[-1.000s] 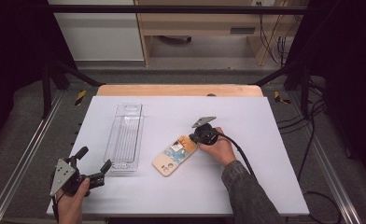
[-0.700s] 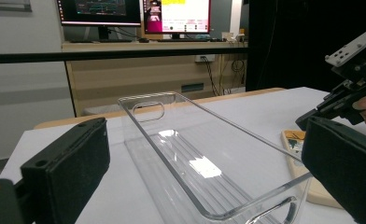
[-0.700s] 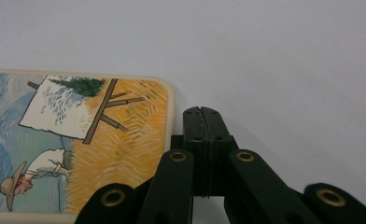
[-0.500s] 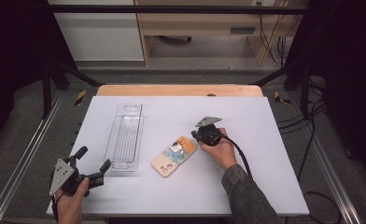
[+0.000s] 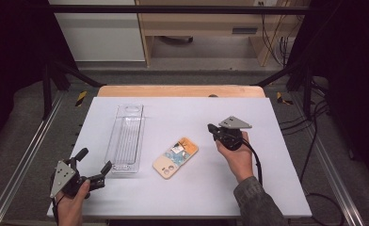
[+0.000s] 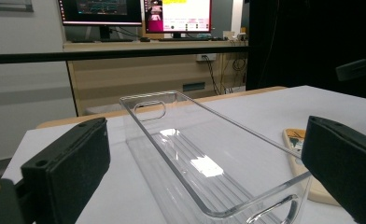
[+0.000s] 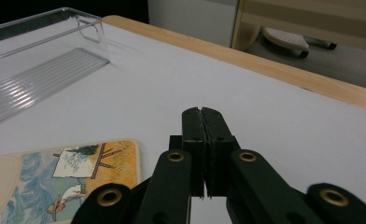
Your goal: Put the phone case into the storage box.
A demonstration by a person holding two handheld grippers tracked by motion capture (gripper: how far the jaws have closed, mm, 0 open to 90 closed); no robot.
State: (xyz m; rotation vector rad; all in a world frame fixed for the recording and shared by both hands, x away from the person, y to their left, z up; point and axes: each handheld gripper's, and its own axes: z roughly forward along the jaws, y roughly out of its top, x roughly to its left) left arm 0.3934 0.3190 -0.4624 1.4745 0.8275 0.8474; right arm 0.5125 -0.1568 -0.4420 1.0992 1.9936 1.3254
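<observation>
Right gripper (image 5: 212,127) (jaws together, empty) just beside phone case (image 5: 175,157)

Setting was a lab or research workroom arranged for recording, not a home. A white table (image 5: 286,188) sat inside a frame of aluminium rails (image 5: 22,160) with black struts (image 5: 55,80) and dark curtains (image 5: 13,56) at both sides, cables (image 5: 314,141) trailing over grey carpet (image 5: 333,179), and yellow-black hazard tape (image 5: 81,98) marking the frame feet. Behind the table stood a wooden desk (image 6: 153,70) carrying two lit monitors (image 6: 102,11) with plots and windows on screen, and a chair base (image 7: 284,41) showed beneath it.
</observation>
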